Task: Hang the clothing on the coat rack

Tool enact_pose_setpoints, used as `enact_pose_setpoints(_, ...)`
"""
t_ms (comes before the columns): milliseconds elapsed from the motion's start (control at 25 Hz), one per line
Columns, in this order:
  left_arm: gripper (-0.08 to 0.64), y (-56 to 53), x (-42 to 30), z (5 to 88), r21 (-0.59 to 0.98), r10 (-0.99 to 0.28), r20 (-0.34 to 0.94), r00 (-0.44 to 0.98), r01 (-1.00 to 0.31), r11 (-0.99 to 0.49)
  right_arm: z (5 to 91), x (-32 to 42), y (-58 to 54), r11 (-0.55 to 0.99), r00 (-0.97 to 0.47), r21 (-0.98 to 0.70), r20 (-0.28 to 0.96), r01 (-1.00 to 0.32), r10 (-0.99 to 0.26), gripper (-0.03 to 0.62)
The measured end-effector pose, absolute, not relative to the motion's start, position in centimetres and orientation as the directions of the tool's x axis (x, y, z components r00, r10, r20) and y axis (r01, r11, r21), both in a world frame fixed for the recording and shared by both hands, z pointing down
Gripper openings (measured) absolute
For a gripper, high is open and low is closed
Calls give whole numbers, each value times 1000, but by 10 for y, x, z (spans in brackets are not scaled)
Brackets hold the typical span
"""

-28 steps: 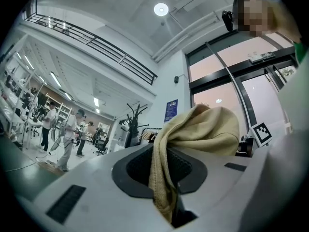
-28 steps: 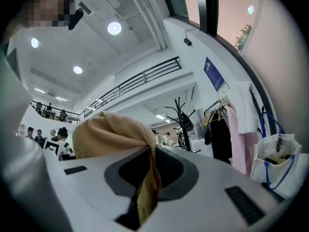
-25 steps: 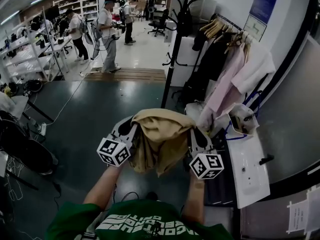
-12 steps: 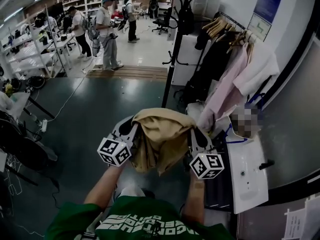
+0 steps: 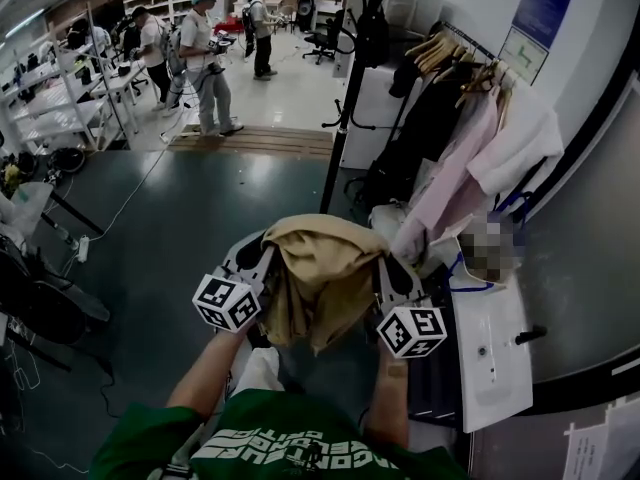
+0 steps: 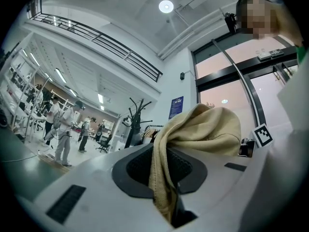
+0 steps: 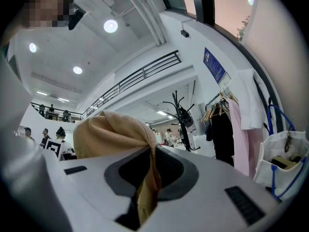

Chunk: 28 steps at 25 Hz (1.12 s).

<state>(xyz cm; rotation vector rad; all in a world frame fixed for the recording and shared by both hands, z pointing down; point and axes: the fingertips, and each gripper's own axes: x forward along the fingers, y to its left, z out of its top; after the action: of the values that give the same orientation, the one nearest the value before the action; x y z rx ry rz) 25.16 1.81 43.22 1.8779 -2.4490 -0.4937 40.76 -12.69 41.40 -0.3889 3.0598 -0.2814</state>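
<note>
The black coat rack (image 5: 345,88) stands ahead, well apart from the tan garment (image 5: 320,273). The garment hangs slung between the left tongs (image 5: 260,260) and the right tongs (image 5: 393,268), each clamped shut on a fold of it. Only the head view shows that whole span. Only the gripper views show the cloth pinched in the pads and a balcony railing (image 6: 96,37) overhead. The blue wall poster (image 5: 547,3) is too small to read.

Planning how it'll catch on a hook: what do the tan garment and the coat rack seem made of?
The garment: soft matte cloth, probably cotton; fine weave shows, and it hangs in limp folds. The coat rack: thin black pole and curved hooks, likely painted metal, though too distant to be sure.
</note>
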Motion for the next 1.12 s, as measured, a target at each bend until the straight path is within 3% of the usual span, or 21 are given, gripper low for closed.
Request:
enact_pose_setpoints(480,48,-23,187,437,258,-950,-182,-252,-945,201,420,348,-162,945,-961,-185,-18,-269,-277,41)
enact_pose_setpoints(1120,48,-74,37,431,258,-958,-176,-226,-950,176,414,202,-209,937,-954,-192,-18,-292,-300,41)
